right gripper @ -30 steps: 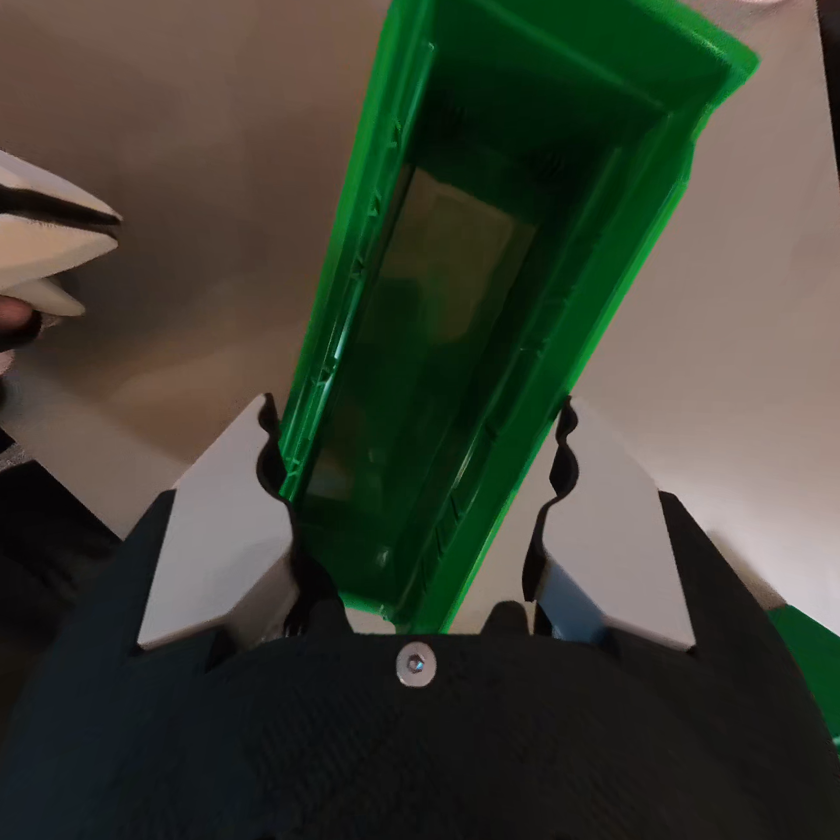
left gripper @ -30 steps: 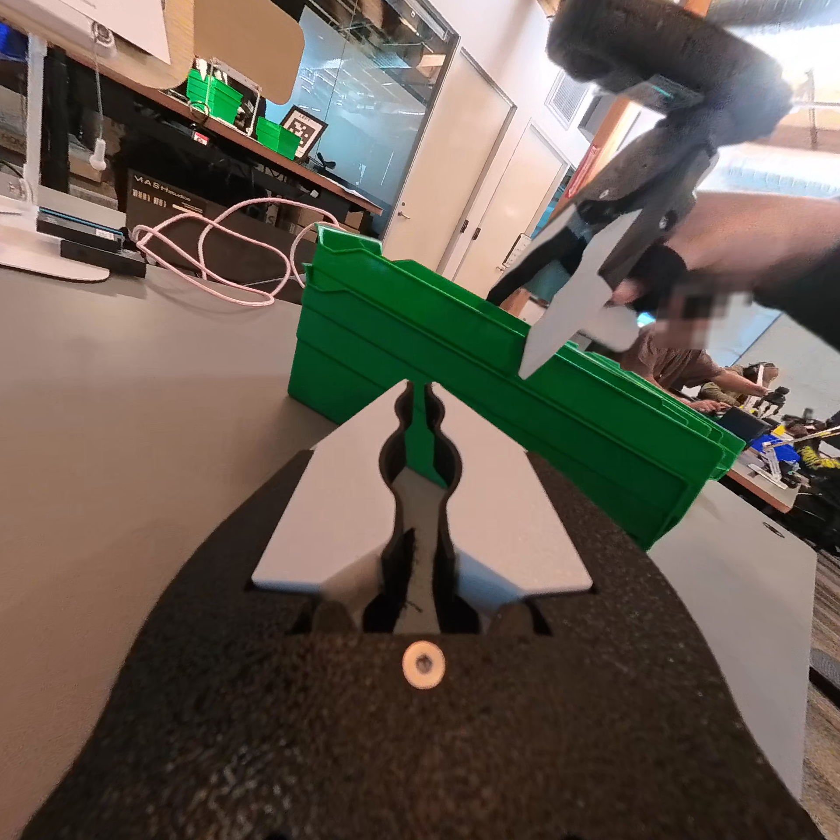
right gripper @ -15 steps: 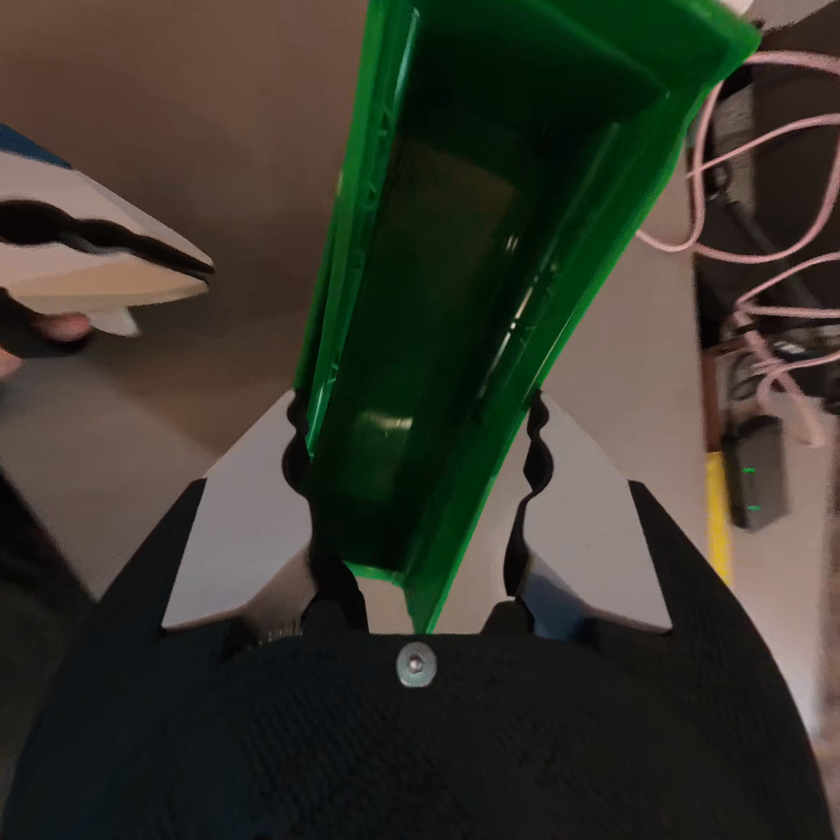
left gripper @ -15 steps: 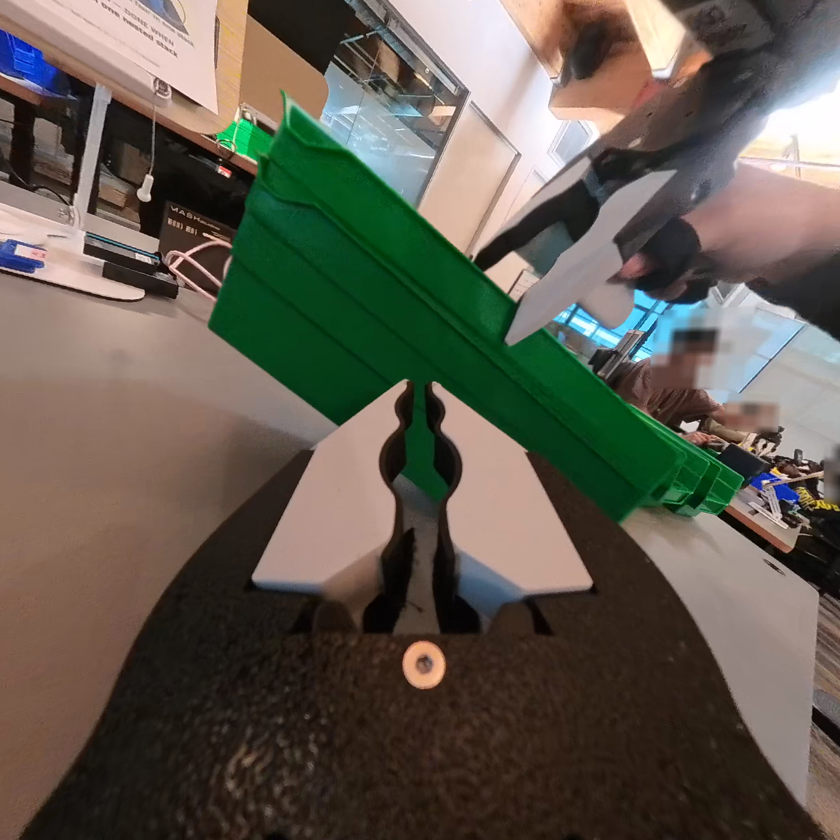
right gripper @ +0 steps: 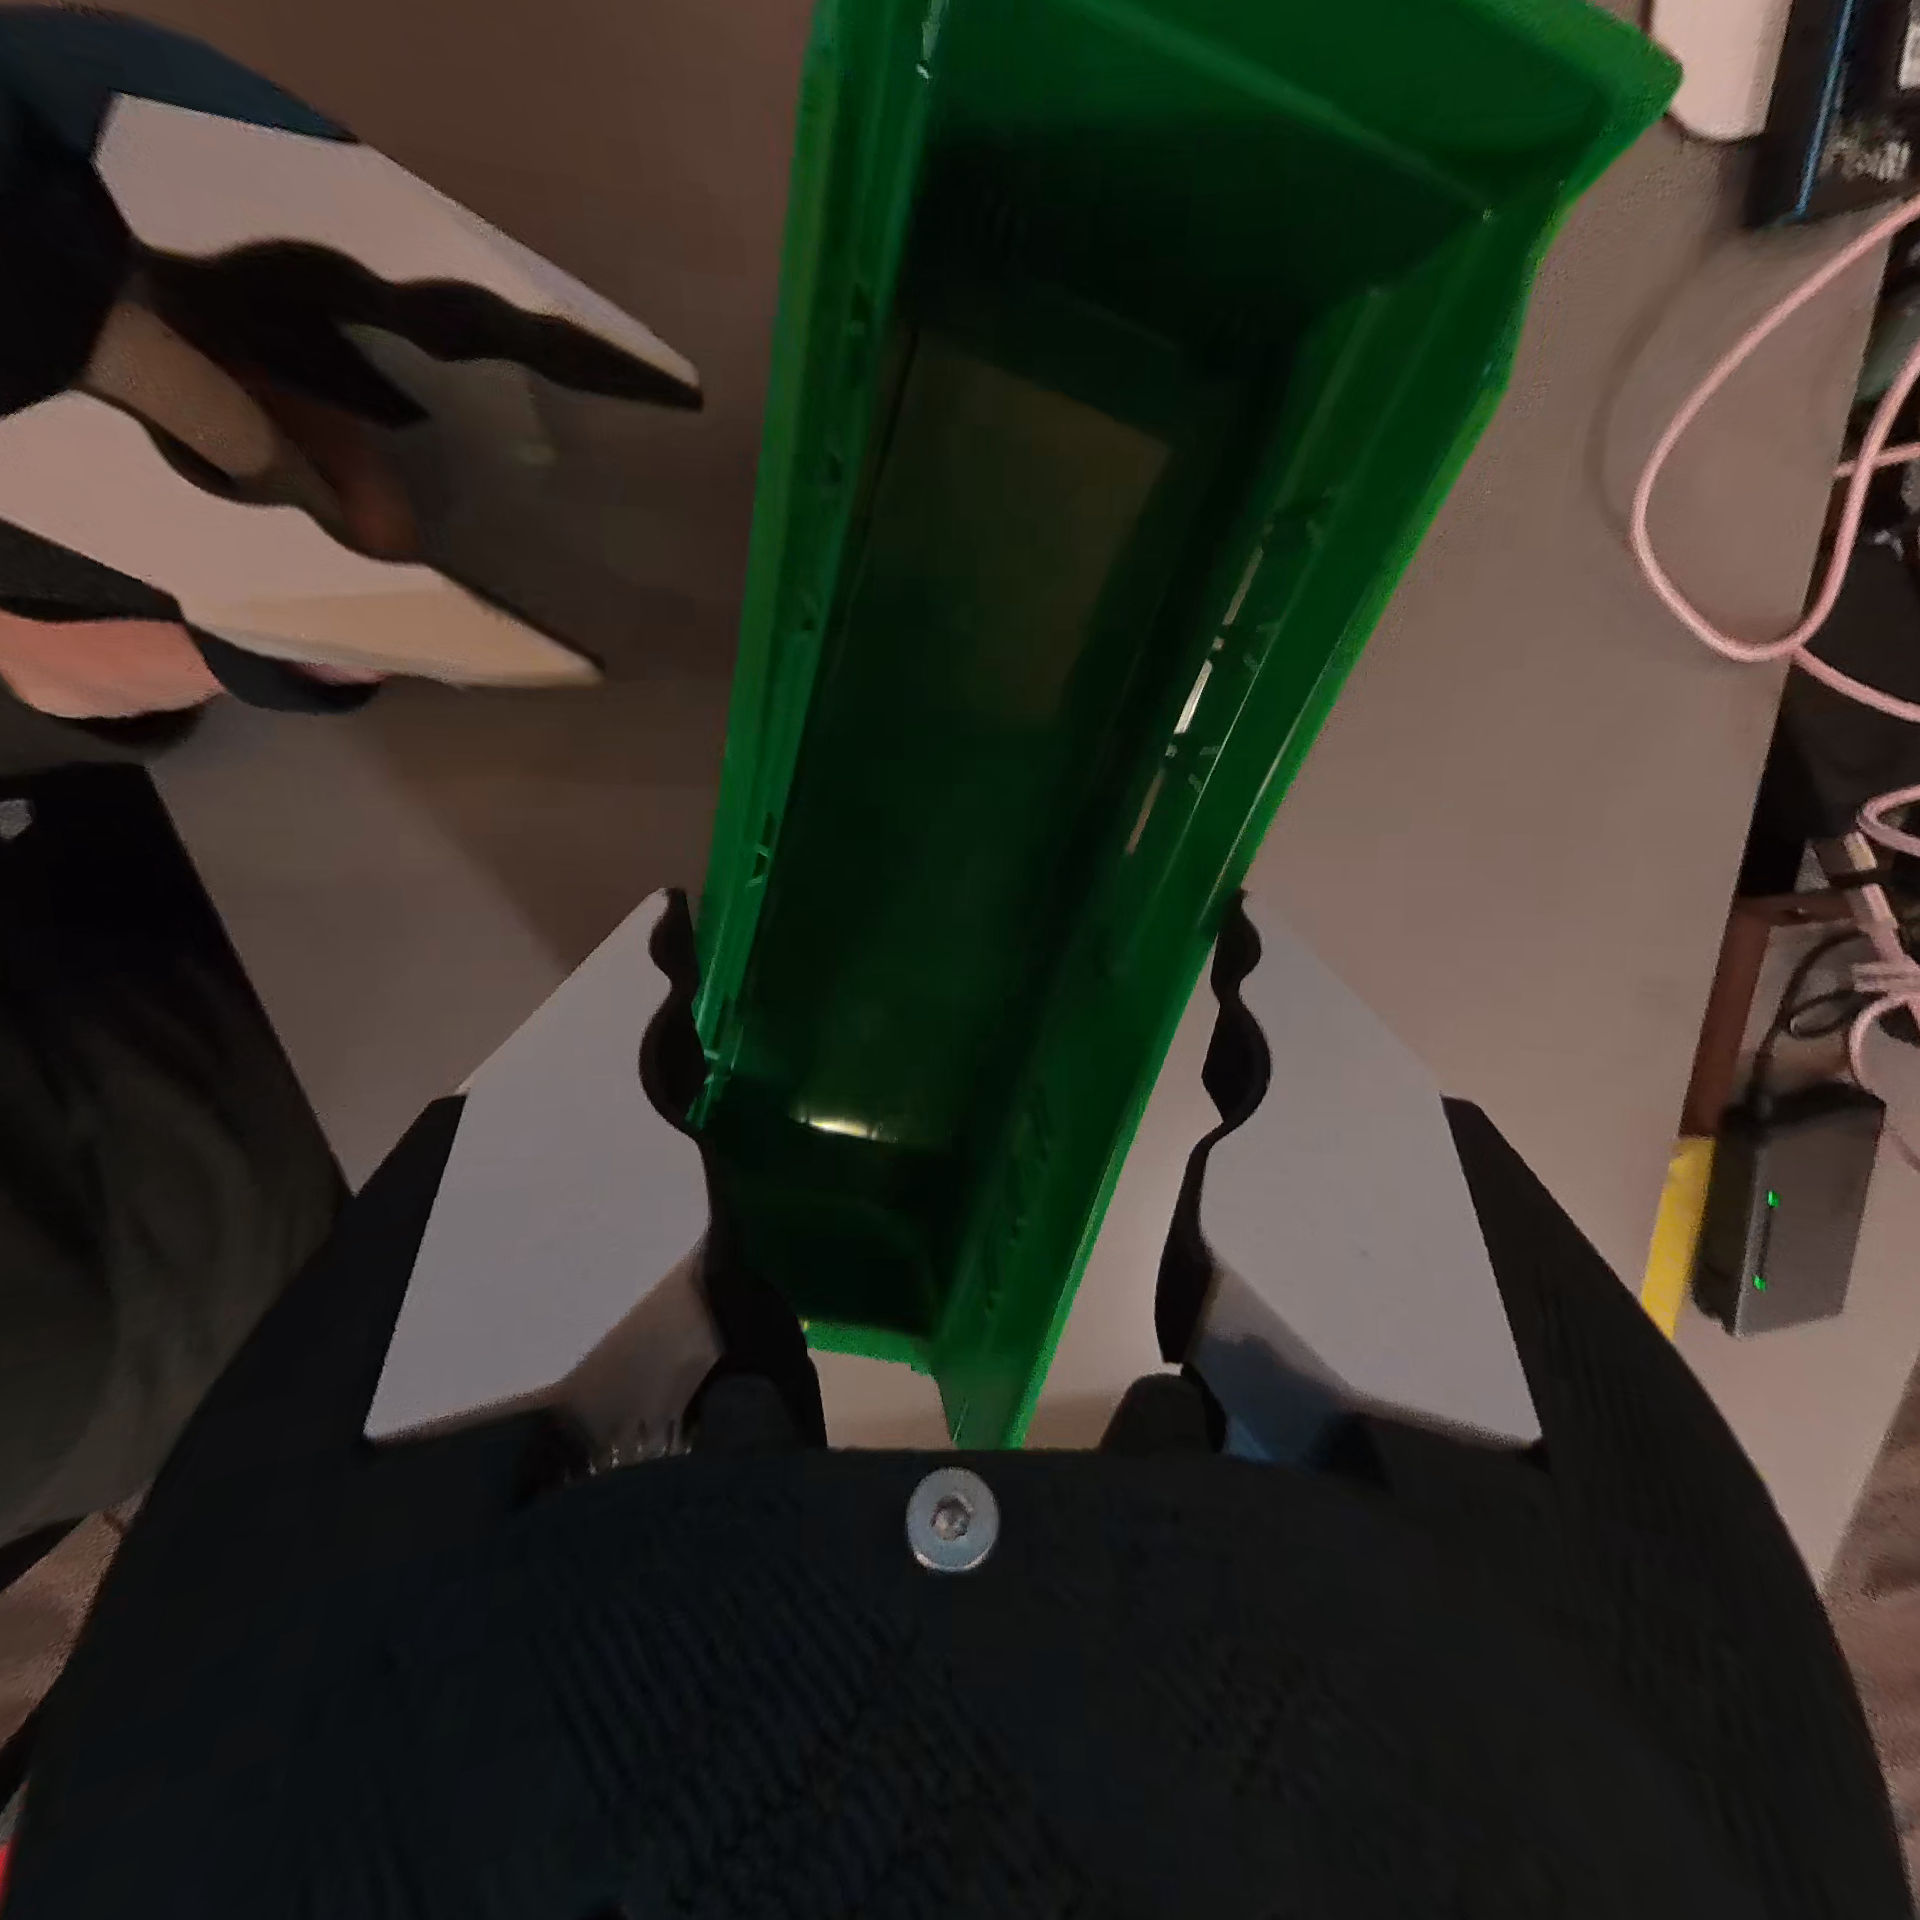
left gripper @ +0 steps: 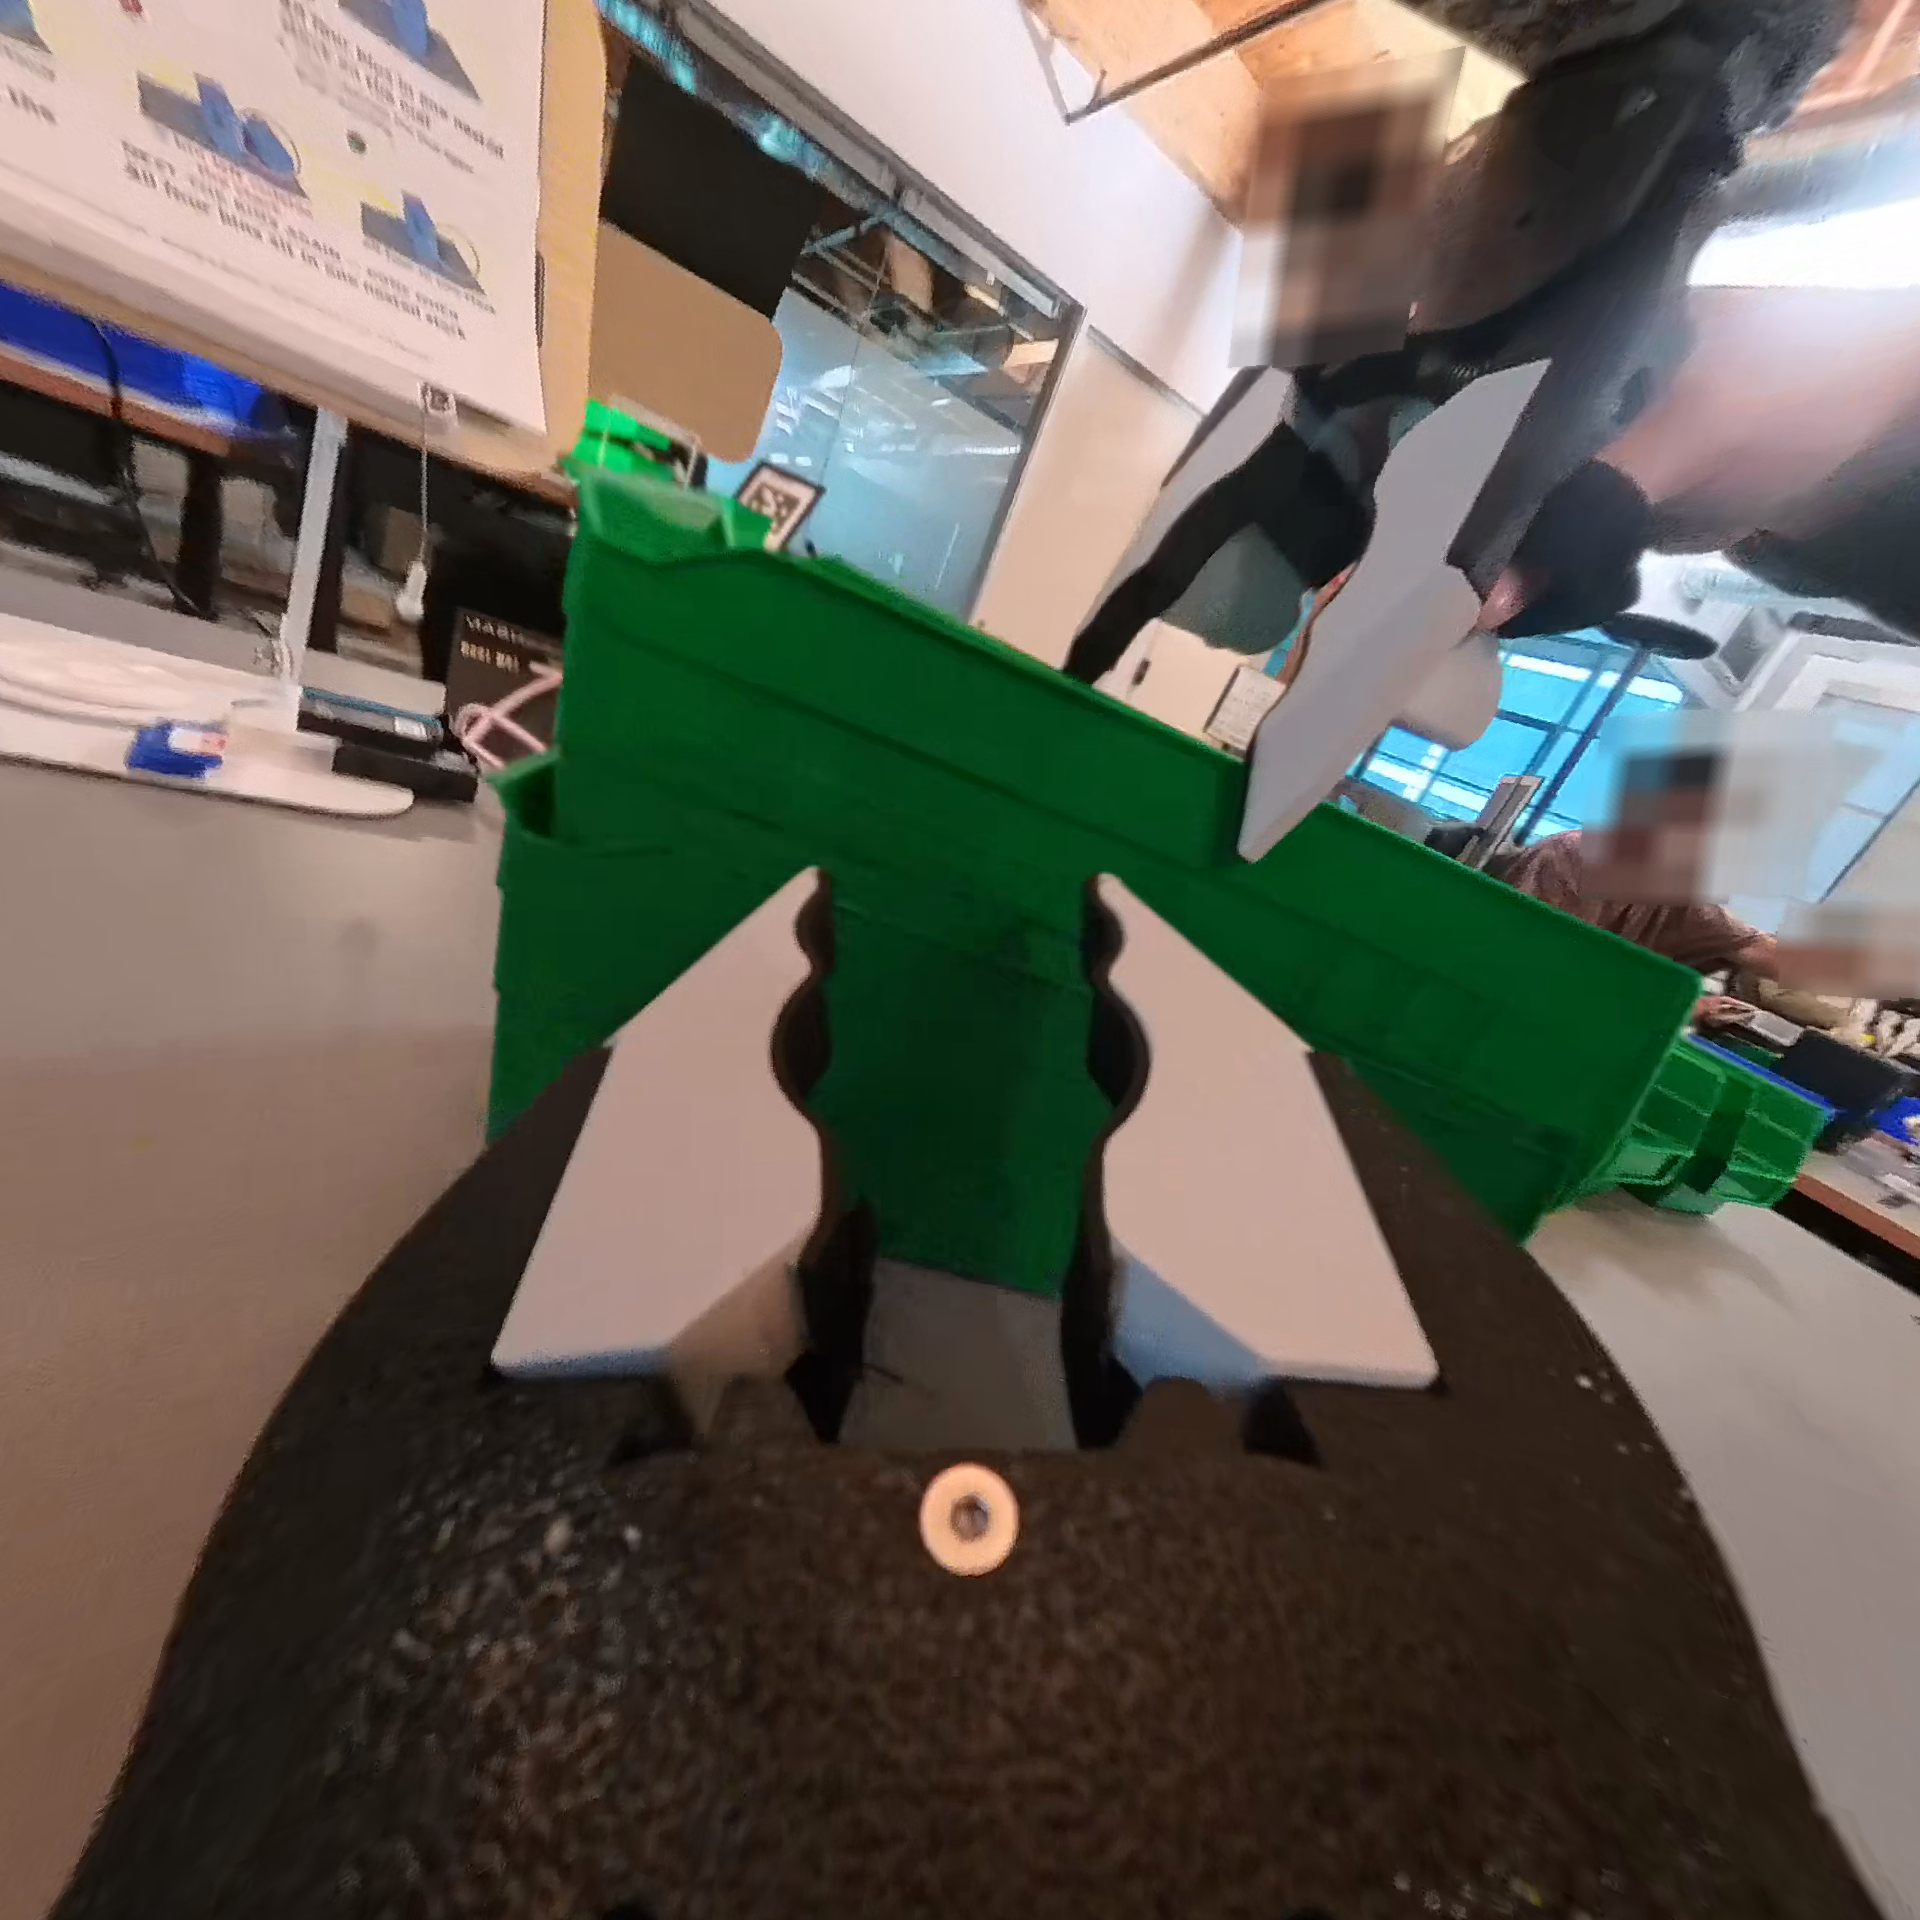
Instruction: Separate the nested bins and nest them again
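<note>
Long green bins stand nested on the grey table [left gripper: 208,1039]. The top green bin [left gripper: 883,707] is raised and tilted above the lower stack [left gripper: 623,956], which rests on the table. My right gripper [right gripper: 951,899] is shut across the width of the top bin [right gripper: 1039,520] at its near end, one finger on each long rim. It also shows in the left wrist view [left gripper: 1158,764], coming down from the upper right. My left gripper [left gripper: 956,878] is open and empty, close in front of the stack's side. In the right wrist view it [right gripper: 649,535] is open, left of the bin and apart from it.
Pink cables [right gripper: 1683,416] and a dark power adapter [right gripper: 1787,1216] lie beyond the table's right edge [right gripper: 1766,727]. A white stand base [left gripper: 312,790] and a poster board [left gripper: 260,156] are at the far left. More green bins [left gripper: 1745,1153] sit behind.
My left gripper has opened from nearly shut. The stack, tilted up half a second ago, is down on the table, and the top bin has come up out of it in my right gripper.
</note>
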Demonstrator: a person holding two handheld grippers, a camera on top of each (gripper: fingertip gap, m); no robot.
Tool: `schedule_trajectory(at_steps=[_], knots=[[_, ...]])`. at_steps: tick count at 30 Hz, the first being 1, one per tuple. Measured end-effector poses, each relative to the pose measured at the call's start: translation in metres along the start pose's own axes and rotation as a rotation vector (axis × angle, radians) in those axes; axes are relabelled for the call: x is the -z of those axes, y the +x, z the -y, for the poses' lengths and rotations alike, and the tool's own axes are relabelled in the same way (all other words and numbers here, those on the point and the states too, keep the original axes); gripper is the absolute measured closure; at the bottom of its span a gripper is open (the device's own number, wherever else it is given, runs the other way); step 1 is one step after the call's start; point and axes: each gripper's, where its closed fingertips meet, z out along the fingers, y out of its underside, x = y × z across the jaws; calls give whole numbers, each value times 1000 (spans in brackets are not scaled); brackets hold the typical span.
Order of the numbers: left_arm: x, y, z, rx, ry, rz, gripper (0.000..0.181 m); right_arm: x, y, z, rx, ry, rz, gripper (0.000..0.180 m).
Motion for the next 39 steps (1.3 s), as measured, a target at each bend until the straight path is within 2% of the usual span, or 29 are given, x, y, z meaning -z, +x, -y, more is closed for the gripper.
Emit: schedule_trajectory(at_steps=[5,9,14,17,21,25,29,34,39], knots=[[6,6,16,-184,76,60,115,12,-2,10,-2,31,9,80],[7,8,19,-213,90,63,115,28,4,4,-34,40,-5,81],[6,4,16,-148,79,57,117,85,34,-7,-198,174,-74,81],[7,3,17,-148,86,61,118,120,68,-36,-345,213,-168,81],[5,4,15,-145,76,56,119,141,120,-110,-624,176,-278,81],[4,6,14,-143,74,50,119,123,156,-195,-852,56,-340,81],[4,5,14,-123,69,46,121,80,164,-255,-992,-52,-331,81],[5,3,15,-103,75,45,121,33,159,-293,-1149,-74,-239,80],[4,4,14,-100,72,42,121,3,154,-311,-1183,-104,-217,77]])
